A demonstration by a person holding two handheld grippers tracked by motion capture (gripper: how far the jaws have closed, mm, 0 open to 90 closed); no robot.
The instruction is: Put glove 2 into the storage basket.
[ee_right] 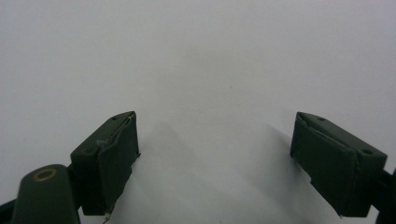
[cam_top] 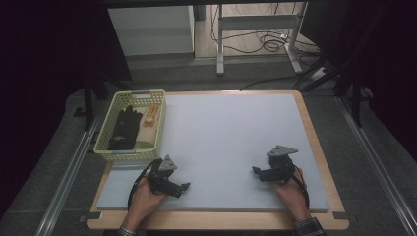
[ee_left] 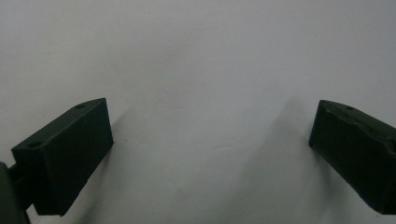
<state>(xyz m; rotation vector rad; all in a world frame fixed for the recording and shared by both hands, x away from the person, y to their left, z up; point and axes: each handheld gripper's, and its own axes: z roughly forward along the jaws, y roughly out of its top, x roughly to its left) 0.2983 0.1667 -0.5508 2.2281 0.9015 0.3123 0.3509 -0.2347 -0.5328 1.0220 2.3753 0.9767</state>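
Two hand-held grippers are held low over the near part of the tabletop (cam_top: 236,128), which is covered by a pale grey-blue mat. The left hand-held gripper (cam_top: 184,187) is seen at the near left of the mat, gripped by the left hand (cam_top: 145,199), with its tips pointed toward the middle. In the left gripper view its two black jaws are spread wide apart, and nothing but bare mat is seen between them, so nothing is held.

The right hand-held gripper (cam_top: 255,171) is found at the near right, gripped by the right hand (cam_top: 290,189), tips also turned inward, so the two are faced toward each other and kept well apart. In the right gripper view its jaws are likewise stood wide with only plain mat between them, so nothing is held there either. Shadows of the jaws are thrown onto the mat just beneath them.

The nearest things are kept in the yellow basket (cam_top: 157,129), set at the far left edge of the mat, just behind the left hand-held gripper. Inside it a black glove (cam_top: 124,129) is laid along the left side, with a beige cloth-like item (cam_top: 146,133) beside it on the right; what that item is exactly can't be told. An orange-marked piece (cam_top: 152,114) is seen above it.
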